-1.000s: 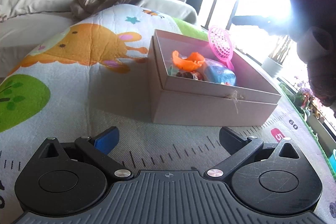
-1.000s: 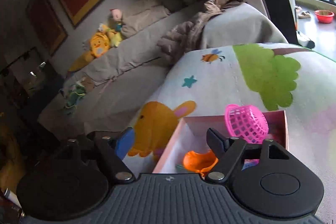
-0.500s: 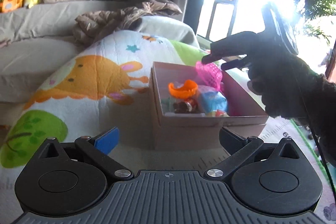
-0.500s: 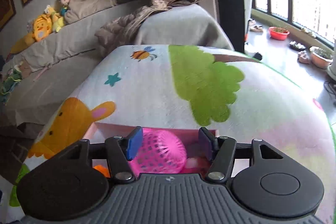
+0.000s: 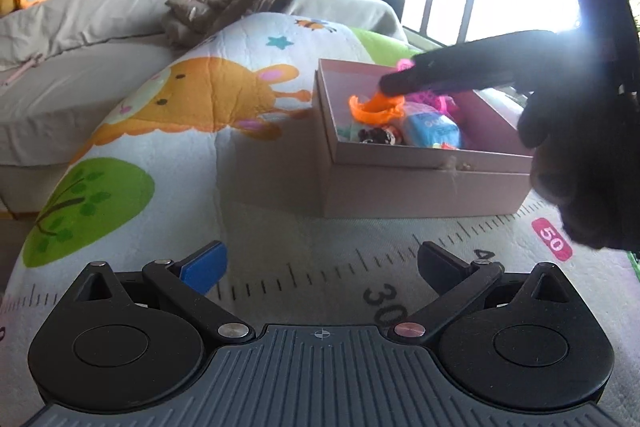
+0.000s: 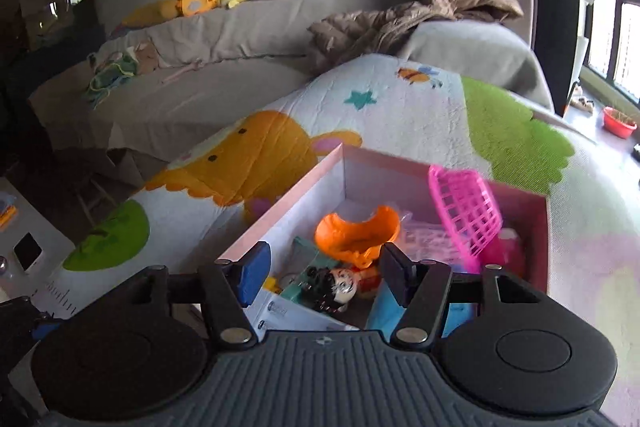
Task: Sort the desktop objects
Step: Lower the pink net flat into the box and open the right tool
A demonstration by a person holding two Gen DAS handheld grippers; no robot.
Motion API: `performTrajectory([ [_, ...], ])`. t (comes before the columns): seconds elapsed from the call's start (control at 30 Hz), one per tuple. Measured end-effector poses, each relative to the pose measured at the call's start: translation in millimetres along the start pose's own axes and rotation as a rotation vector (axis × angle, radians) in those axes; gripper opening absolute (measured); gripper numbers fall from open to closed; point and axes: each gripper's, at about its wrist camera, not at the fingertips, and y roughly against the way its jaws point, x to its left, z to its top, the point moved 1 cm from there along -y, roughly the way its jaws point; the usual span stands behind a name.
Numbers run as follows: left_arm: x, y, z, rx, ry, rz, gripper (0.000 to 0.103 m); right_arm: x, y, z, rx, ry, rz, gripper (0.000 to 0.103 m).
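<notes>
Both right gripper (image 6: 324, 277) fingers now off the pink scoop (image 6: 466, 217), apart.

The left gripper (image 5: 320, 265) hangs over the mat (image 5: 168, 155), its jaws wide apart with nothing between them. Ahead sits an open pink box (image 5: 400, 183) holding an orange toy (image 5: 372, 107), a blue pack (image 5: 432, 131) and a small figure (image 5: 378, 135). The right gripper (image 5: 394, 85), dark against the window glare, reaches over the box just above the orange toy, held by a gloved hand (image 5: 584, 131).
</notes>
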Motion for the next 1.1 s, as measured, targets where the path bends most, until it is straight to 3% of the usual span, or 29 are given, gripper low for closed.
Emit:
performTrajectory([
  [0.07,6,3,2,0.000,0.018,0.011,0.103,-20,14,12,-0.077,-0.048,-0.065,0.078],
  [0.1,8,5,4,-0.004,0.027,0.015,0.103,-34,16,20,-0.101,-0.088,-0.095,0.078],
  [0.23,9,11,14,-0.034,0.037,0.010,0.103,-82,-5,39,-0.026,-0.230,-0.121,0.078],
  [0.3,5,11,17,-0.036,0.034,-0.003,0.103,-97,-25,39,0.045,-0.287,-0.121,0.077],
  [0.37,2,10,15,-0.028,0.030,-0.015,0.103,-105,-41,34,0.095,-0.340,-0.089,0.066],
  [0.47,2,3,12,0.000,0.028,-0.018,0.103,-106,-56,28,0.135,-0.394,-0.035,0.059],
  [0.6,7,-4,10,0.016,0.051,-0.010,0.103,-84,-50,33,0.106,-0.328,-0.035,0.056],
  [0.7,8,-6,9,0.020,0.060,-0.012,0.103,-58,-45,41,0.094,-0.260,0.030,0.056],
  [0.83,3,-5,5,0.023,0.045,-0.017,0.103,-14,-57,33,0.116,-0.048,-0.049,0.056],
  [0.93,0,-4,-2,0.024,0.013,0.006,0.103,13,-55,15,0.067,0.165,-0.125,0.058],
  [1.03,-7,-6,-9,0.033,-0.028,0.038,0.103,21,-42,8,0.069,0.220,-0.085,0.059],
  [1.1,-12,-4,-13,0.033,-0.053,0.041,0.103,18,-23,5,0.032,0.204,-0.094,0.066],
])
